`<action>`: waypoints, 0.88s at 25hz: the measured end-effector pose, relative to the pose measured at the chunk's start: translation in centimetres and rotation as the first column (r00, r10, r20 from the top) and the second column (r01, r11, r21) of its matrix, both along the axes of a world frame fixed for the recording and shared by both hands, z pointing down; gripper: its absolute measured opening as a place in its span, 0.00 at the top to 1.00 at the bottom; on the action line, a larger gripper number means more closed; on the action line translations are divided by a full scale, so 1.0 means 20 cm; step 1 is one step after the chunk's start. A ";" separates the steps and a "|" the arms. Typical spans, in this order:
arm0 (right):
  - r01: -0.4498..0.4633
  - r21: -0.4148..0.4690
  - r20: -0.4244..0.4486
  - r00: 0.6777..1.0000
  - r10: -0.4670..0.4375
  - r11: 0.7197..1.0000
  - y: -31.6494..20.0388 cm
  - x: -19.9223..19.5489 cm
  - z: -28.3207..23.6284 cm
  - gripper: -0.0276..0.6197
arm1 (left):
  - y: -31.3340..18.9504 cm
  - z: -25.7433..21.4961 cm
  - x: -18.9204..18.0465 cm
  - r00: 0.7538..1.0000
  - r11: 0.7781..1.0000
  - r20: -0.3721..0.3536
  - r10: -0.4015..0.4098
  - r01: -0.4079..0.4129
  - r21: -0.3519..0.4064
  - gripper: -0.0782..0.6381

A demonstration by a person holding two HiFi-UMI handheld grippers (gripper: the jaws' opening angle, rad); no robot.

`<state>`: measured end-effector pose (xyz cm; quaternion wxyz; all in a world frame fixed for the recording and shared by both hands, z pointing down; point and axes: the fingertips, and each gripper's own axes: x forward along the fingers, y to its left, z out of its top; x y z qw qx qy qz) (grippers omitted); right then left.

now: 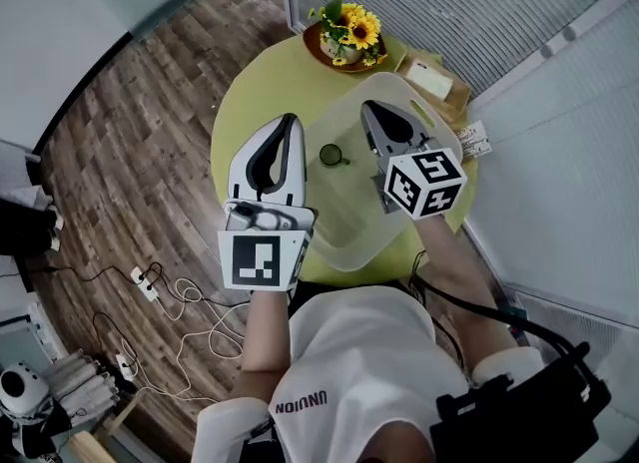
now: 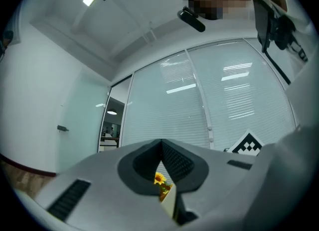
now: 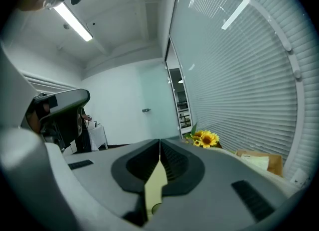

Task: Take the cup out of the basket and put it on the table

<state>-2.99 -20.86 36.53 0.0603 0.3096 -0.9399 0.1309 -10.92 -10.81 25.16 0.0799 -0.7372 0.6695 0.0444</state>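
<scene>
1. A small dark green cup (image 1: 332, 156) with a side handle sits upright, seen from above, on the floor of a translucent whitish plastic basket (image 1: 349, 253). It lies towards the basket's left side.
2. The basket rests on a round yellow-green worktop (image 1: 250, 102).
3. The left gripper (image 1: 292, 122), grey and white with a square-marker cube at its rear, is held by the basket's left edge, to the left of the cup. It does not touch the cup.
4. In the left gripper view its dark ribbed fingers (image 2: 187, 161) are pressed together at the tips, with nothing between them.
5. The right gripper (image 1: 367, 108), also carrying a marker cube, hangs over the right part of the basket, to the right of the cup and clear of it.
6. In the right gripper view its fingers (image 3: 174, 163) are likewise pressed together and hold nothing.
7. In the head view the cup lies in the gap between the two grippers.
8. Beyond the basket's far side stands a brown bowl of yellow sunflowers (image 1: 349, 32).
9. Off the basket's far right corner sits a tan box (image 1: 434, 77).
10. Left of the basket, below the worktop, a wood-plank floor (image 1: 130, 152) carries white cables and a power strip (image 1: 146, 282).
</scene>
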 end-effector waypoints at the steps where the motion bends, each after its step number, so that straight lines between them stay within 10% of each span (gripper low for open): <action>1: 0.002 -0.017 -0.016 1.000 -0.003 1.000 -0.01 -0.01 0.03 0.93 | -0.01 0.02 -0.01 1.000 1.000 0.003 0.014 -0.014 -0.003 0.87; 22: 0.078 -0.219 -0.307 0.941 -0.145 0.973 -0.08 -0.18 0.52 0.78 | -0.21 0.26 -0.05 0.981 0.973 -0.034 0.191 -0.194 -0.123 0.87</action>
